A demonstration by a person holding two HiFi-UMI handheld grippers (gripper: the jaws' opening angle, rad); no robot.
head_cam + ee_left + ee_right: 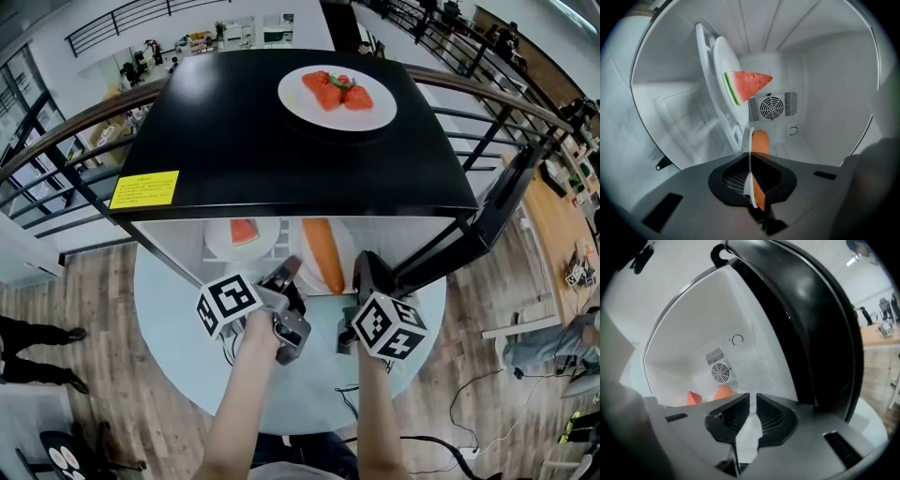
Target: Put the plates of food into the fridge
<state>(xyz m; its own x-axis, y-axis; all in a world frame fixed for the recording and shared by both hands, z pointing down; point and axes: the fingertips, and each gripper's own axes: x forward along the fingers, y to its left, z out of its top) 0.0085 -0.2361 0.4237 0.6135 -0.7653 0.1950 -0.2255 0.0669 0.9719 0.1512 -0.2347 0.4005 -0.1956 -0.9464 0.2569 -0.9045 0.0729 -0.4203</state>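
Left gripper view is showing the left hand-held gripper (751,158) clamping its jaws on the thin white near rim of the carrot plate (749,186), low in the centre of the frame, with the carrot (760,140) lying just past the pads. That plate is sitting partly inside the mouth of the fridge (281,150), in the lower centre of the head view; whether it is resting on the fridge floor I cannot tell. It is looking stiff, glossy and light, so I judge that an edge pinch is giving little purchase. The carrot is lying loose and would likely roll if the plate tips. The rim nearest the person is the sensible place to hold, with the plate kept level.

In the right gripper view the right hand-held gripper (753,398) is standing with only a narrow gap between its jaws and is gripping nothing. In the head view it is hovering just right of the carrot plate, beside the open door (489,214). Both bare forearms are reaching up from the bottom edge of the head view over the round bench (178,347) and converging on the fridge opening, with the grippers pointing nearly level.

Further in, to the left, the watermelon plate (217,242) is resting inside already. Farthest off, at the upper centre of the head view, a third plate (292,103) of red food is waiting on the fridge's black top, well apart from both grippers.
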